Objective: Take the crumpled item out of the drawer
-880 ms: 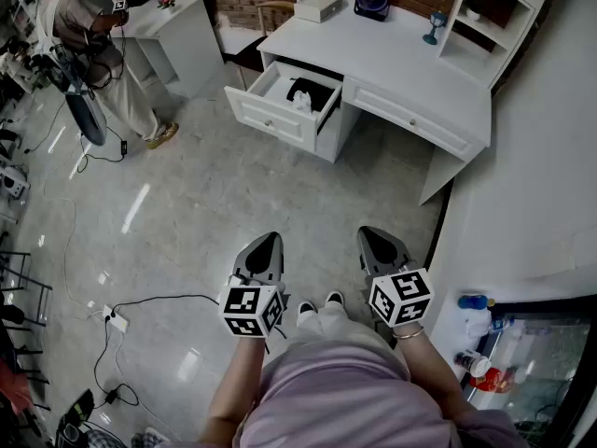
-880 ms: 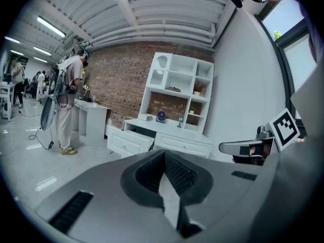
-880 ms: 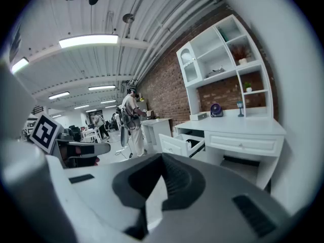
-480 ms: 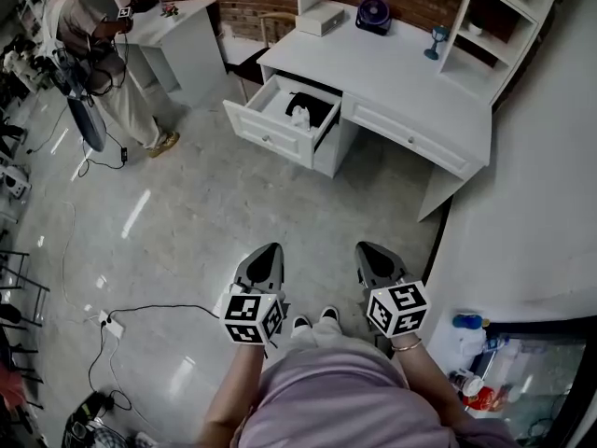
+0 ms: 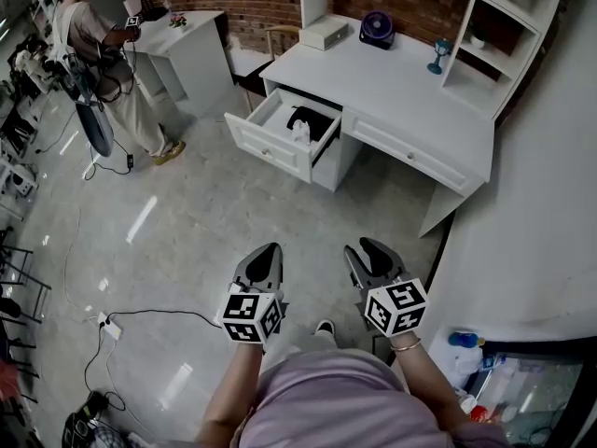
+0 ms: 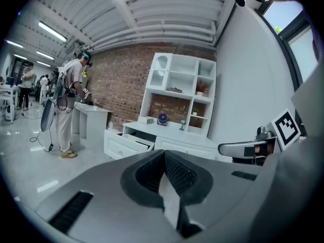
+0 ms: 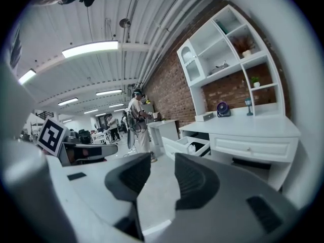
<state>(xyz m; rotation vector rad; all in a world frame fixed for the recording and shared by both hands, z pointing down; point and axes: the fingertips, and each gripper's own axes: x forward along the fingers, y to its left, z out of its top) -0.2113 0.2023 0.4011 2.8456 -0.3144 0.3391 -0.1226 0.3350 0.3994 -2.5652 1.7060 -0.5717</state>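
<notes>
Head view: the drawer (image 5: 270, 144) of the white desk (image 5: 410, 87) is already pulled open at 12 o'clock, well apart from both grippers, with open floor between. The crumpled item (image 5: 300, 132), white, sits inside the drawer toward its right end, touching or just beside a black thing (image 5: 314, 118) behind it.

Progress: nothing picked yet. Drawer access is done. Left to do, as I judge it: close the gap to the desk, reach in, grip the white wad, lift it clear.

Left gripper (image 5: 267, 254): jaws together, pads meeting, nothing between. Right gripper (image 5: 366, 248): jaws partly apart with a clear gap, nothing between. Both are held low at 6 o'clock, pointing toward the desk.

Writing: none readable. Only the square black-and-white marker patterns on the gripper cubes. The box (image 5: 324, 32) and the fan (image 5: 377, 28) on the desktop at 12–1 o'clock are too small to show any brand. Another person (image 5: 103, 59) stands at 10 o'clock by a second white table.
</notes>
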